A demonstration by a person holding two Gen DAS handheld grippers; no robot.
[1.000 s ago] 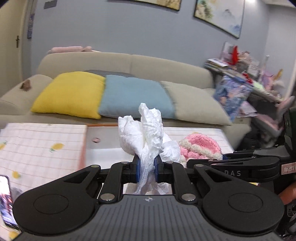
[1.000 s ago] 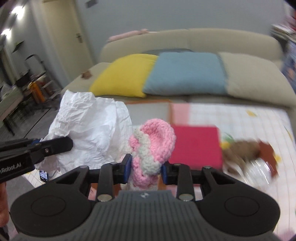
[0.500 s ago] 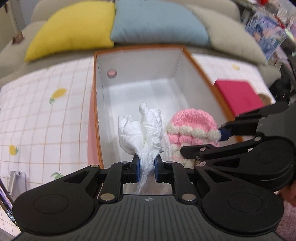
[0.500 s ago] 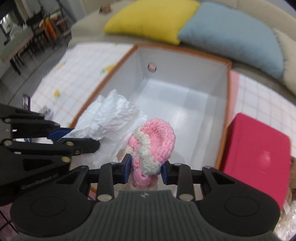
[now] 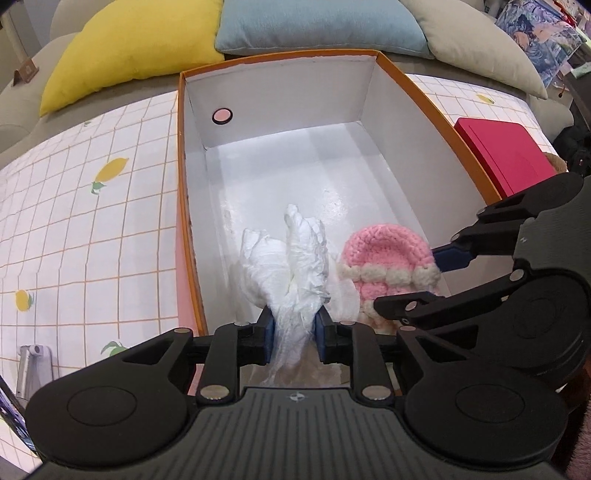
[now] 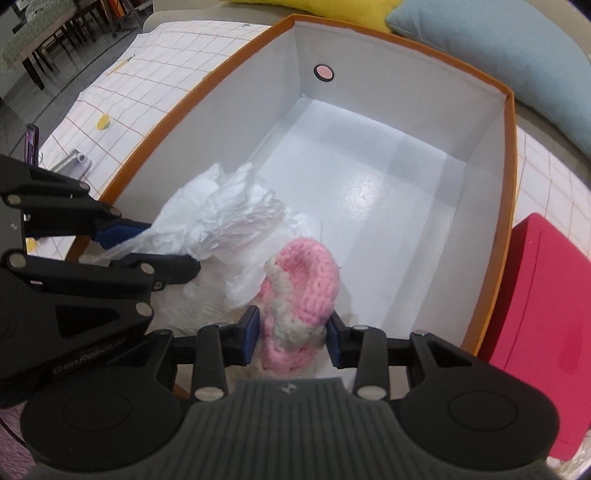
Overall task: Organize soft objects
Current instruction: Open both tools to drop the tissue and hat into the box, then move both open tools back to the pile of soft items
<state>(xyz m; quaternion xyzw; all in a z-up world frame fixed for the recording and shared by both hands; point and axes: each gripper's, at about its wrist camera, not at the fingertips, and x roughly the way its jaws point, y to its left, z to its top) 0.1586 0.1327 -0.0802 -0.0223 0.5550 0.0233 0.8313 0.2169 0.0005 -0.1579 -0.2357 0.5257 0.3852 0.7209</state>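
The crumpled white plastic bag (image 5: 291, 266) sits low in the centre of the left wrist view, bunched between the blue pads of the left gripper (image 5: 293, 334), whose jaws have just been opening and now stand a little apart, the bag's neck still filling the gap and touching both pads. It hangs inside the near end of the orange-rimmed white box (image 5: 424, 94), just left of the pink and cream crocheted hat (image 5: 388, 258). In the right wrist view the hat (image 6: 299, 291) fills the lower middle, between the pads of the right gripper (image 6: 291, 334); these jaws too have just been opening, and the wool still touches both pads. The bag (image 6: 221, 214) lies to the left there, touching the hat. The box's white floor is bare toward the top of both frames, and a small round pink hole (image 5: 222, 115) marks its far wall. Outside the box, a red flat box (image 6: 546, 325) lies at the right edge, a checked lemon-print tablecloth (image 5: 92, 221) spreads left, and a yellow cushion (image 5: 133, 51) and a blue cushion (image 5: 317, 22) line the top.
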